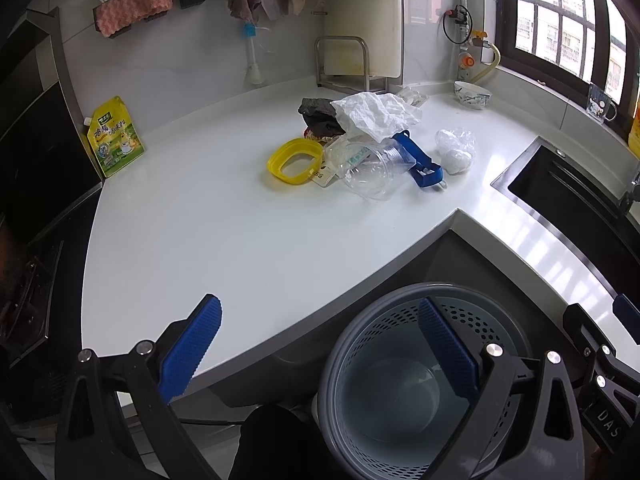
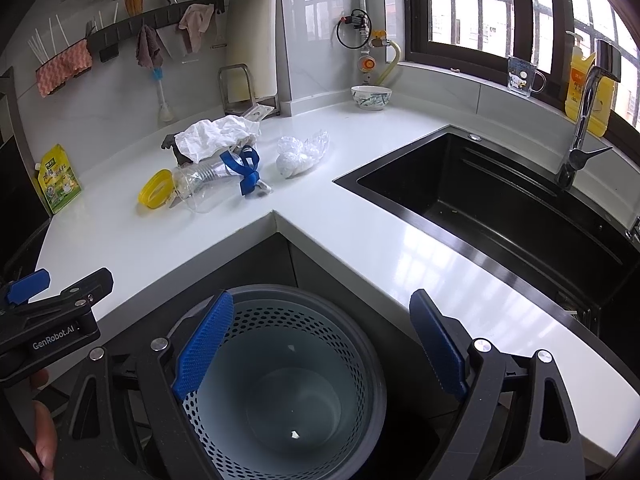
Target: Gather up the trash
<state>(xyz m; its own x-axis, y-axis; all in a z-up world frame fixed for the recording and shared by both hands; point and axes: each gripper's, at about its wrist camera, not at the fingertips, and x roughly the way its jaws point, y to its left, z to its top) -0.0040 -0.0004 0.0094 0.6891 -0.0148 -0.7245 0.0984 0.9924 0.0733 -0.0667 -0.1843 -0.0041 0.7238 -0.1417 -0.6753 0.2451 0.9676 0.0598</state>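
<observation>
Trash lies heaped toward the back corner of the glossy white L-shaped surface: a crumpled white paper sheet over a dark rough lump, a clear ribbed plastic cup on its side, a blue strap across it, a yellow plastic ring lid just beside the cup, and a wad of clear film a little apart toward the sink. The grey perforated bin stands on the floor in the surface's inner corner, holding only a few tiny scraps. Left tongs and right tongs both hang above it with their blue ridged pads spread wide, gripping nothing. A black sunken sink with a chrome faucet sits along the window edge; a porcelain bowl rests at the back corner, a green-yellow pouch leans at the far left edge.
</observation>
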